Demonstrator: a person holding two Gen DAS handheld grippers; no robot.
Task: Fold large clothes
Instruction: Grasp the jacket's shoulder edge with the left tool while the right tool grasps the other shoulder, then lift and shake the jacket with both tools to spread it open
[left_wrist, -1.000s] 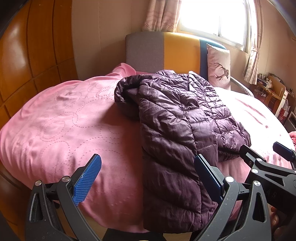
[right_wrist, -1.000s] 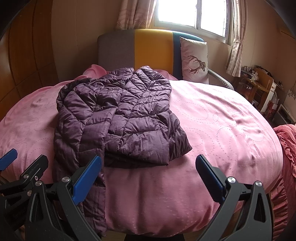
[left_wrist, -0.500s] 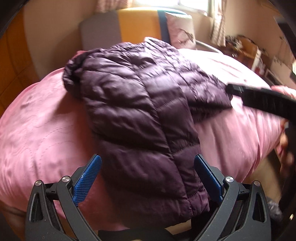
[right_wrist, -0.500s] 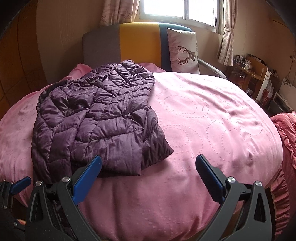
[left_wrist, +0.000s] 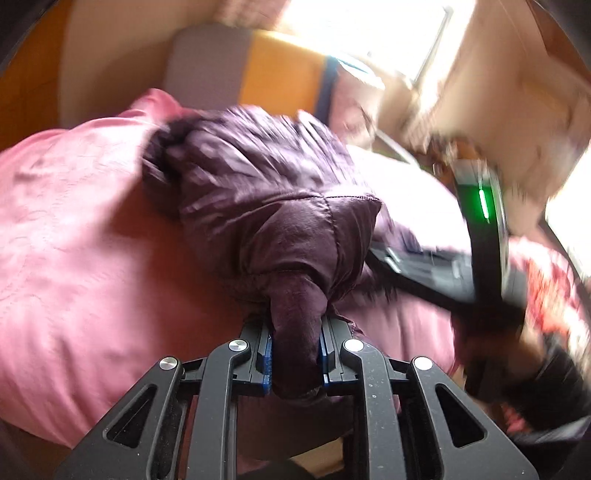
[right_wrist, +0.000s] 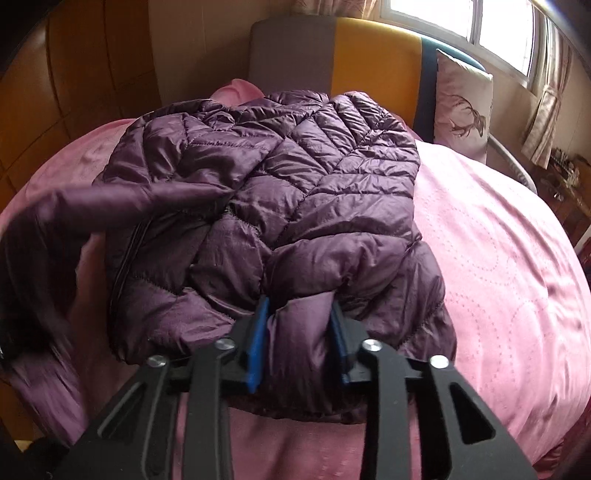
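Purple jacket (right_wrist: 280, 192) now pinched by both grippers, left (left_wrist: 295, 354) and right (right_wrist: 299, 343), at bed's (right_wrist: 498, 258) near edge; fold starting.

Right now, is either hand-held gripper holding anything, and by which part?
Both hold the purple jacket. The left hand-held gripper pinches a bunched fold at its near end; the right hand-held gripper clamps the near bottom edge.

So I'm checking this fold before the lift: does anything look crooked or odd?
Nothing looks damaged. The jacket lies rumpled and skewed on the bed, one side overhanging the near edge. The left gripper pinches a narrow bunched wad, while the right gripper clamps a wider fold of hem, so the grips look uneven.
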